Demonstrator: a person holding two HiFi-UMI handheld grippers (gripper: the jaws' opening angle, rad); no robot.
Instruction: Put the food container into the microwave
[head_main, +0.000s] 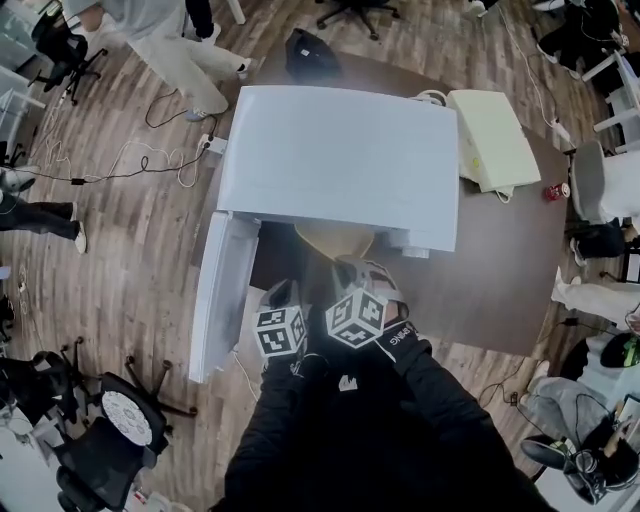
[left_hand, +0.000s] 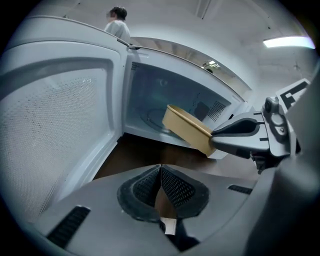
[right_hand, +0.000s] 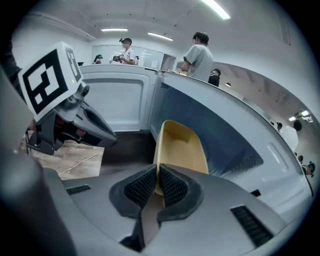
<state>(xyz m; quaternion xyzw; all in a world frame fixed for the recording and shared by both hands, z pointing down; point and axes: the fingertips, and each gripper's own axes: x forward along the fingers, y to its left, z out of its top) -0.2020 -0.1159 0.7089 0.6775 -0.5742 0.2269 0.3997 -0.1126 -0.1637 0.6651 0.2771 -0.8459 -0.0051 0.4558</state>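
A white microwave stands on a dark table, its door swung open to the left. A tan, open food container is tilted at the mouth of the cavity. My right gripper is shut on the container's near rim. From the left gripper view, the container hangs from the right gripper just in front of the opening. My left gripper is shut with nothing in it, low beside the open door. From above, both grippers sit side by side below the container.
A pale box lies on the table right of the microwave, and a red can stands near the table's right edge. Office chairs, floor cables and standing people surround the table.
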